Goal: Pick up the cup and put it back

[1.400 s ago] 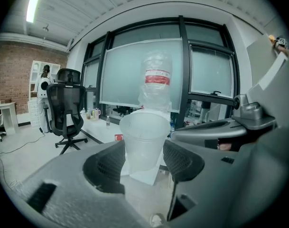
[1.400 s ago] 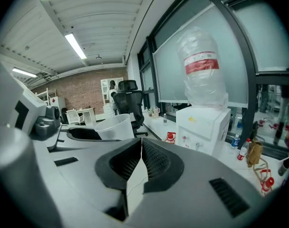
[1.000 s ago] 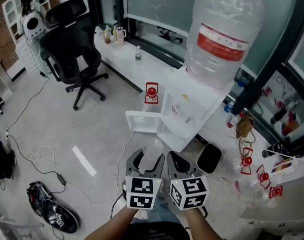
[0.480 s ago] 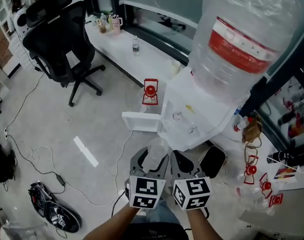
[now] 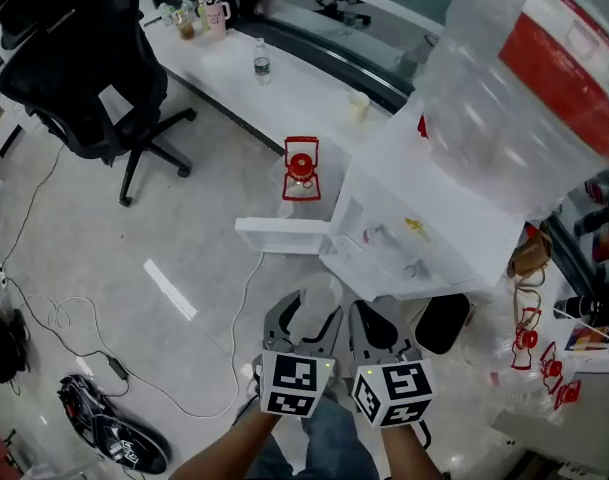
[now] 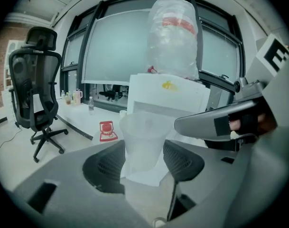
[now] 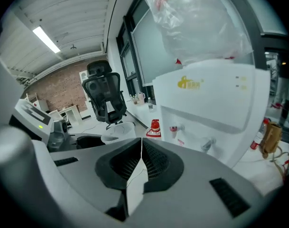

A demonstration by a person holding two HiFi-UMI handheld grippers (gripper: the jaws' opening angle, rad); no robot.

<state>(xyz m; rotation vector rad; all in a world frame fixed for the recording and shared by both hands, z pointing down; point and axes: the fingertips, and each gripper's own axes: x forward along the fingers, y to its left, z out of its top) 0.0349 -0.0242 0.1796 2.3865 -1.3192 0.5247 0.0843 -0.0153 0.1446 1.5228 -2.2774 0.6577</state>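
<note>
A clear plastic cup (image 5: 315, 302) stands upright between the jaws of my left gripper (image 5: 304, 315), whose pads press its sides (image 6: 143, 139). My right gripper (image 5: 380, 320) hangs just beside it, jaws shut together (image 7: 141, 148) with nothing between them. In the right gripper view the cup's rim (image 7: 117, 131) shows at the left. Both grippers are held in front of a white water dispenser (image 5: 429, 223) with a big clear bottle (image 5: 529, 88) on top. Its taps (image 7: 208, 143) are ahead of the right gripper.
The dispenser's lower door (image 5: 284, 236) hangs open toward the floor. A black bin (image 5: 444, 323) stands by its base, and a red object (image 5: 302, 168) sits behind. A black office chair (image 5: 74, 68), floor cables (image 5: 94, 338) and shoes (image 5: 109, 433) lie left. A low white ledge (image 5: 284, 103) carries bottles.
The view has drawn nearer to the dispenser, which looms larger at the right. Both grippers keep their places side by side, the cup still in the left one.
</note>
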